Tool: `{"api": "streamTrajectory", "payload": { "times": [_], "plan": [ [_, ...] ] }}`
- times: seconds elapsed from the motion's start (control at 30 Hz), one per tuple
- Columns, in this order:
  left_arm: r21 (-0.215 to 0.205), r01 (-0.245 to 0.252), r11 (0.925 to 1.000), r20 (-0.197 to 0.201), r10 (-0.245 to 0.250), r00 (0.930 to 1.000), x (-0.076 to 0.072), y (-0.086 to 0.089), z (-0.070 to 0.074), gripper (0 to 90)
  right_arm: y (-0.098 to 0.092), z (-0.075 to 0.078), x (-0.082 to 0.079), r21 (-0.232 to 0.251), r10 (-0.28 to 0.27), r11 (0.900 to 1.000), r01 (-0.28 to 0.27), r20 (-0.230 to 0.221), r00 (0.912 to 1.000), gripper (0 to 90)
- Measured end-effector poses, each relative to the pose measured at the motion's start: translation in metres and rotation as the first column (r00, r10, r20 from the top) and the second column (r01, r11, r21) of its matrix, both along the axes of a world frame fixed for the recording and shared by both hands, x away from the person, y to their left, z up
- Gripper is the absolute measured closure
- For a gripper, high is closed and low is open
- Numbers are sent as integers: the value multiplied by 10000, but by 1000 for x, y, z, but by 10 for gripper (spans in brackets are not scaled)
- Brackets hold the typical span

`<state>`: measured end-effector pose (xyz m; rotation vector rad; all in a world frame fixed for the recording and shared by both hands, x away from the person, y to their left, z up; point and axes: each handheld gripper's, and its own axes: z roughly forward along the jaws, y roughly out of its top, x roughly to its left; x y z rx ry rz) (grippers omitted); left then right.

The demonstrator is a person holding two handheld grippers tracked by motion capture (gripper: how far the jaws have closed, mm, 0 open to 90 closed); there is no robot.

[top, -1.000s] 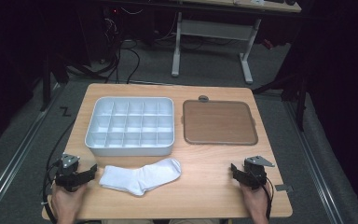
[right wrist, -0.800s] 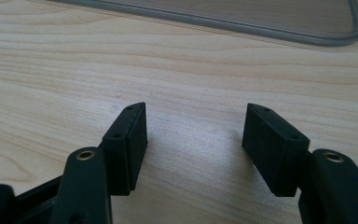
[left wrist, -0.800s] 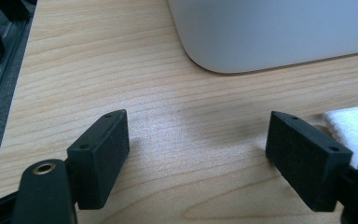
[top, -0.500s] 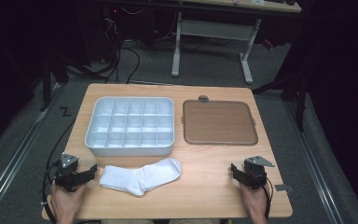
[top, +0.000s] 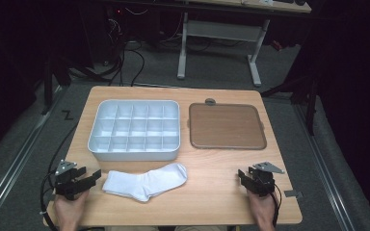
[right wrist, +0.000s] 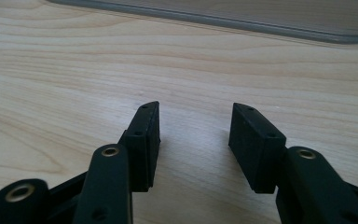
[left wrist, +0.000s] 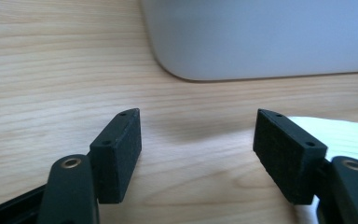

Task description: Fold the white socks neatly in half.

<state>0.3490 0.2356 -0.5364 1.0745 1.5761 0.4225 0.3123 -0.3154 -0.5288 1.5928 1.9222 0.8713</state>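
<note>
A white sock (top: 146, 181) lies flat on the table (top: 212, 202), near the front edge and just in front of the white tray (top: 134, 130) with many little boxes in it. The sock is long from side to side, with a small bend in it. Its one end points to the left gripper (top: 84, 179) and its other end, a bit higher up, points to the middle of the table. The left gripper sits just beside the sock's left end, very near but not touching it. Its jaws are spread wide with nothing between them. In the left gripper view (left wrist: 198, 135) a bit of the sock (left wrist: 340, 133) peeks out behind the jaw on the right side of that view, and the tray's round corner (left wrist: 270, 42) is straight ahead. The right gripper (top: 246, 179) rests well apart from the sock, over by the table's right side, in front of the brown mat (top: 226, 126). Its jaws are spread too and hold nothing. In the right gripper view (right wrist: 195, 122) there is bare wood between the jaws and the mat's edge (right wrist: 242, 21) farther off. So the left hand is much nearer. I think a short slide to the right would put the sock's end between the left jaws. The right hand would need to cross a long bare stretch of table to reach the other end.
</note>
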Motion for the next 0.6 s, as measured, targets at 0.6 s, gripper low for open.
{"api": "streamTrajectory", "payload": {
  "times": [0.6],
  "plan": [
    [-426,848,9955,-1002,-887,9910,-24,-36,18,332,35,16,-6,500,1402,9887,-1415,282,9897,580]
  ]
}}
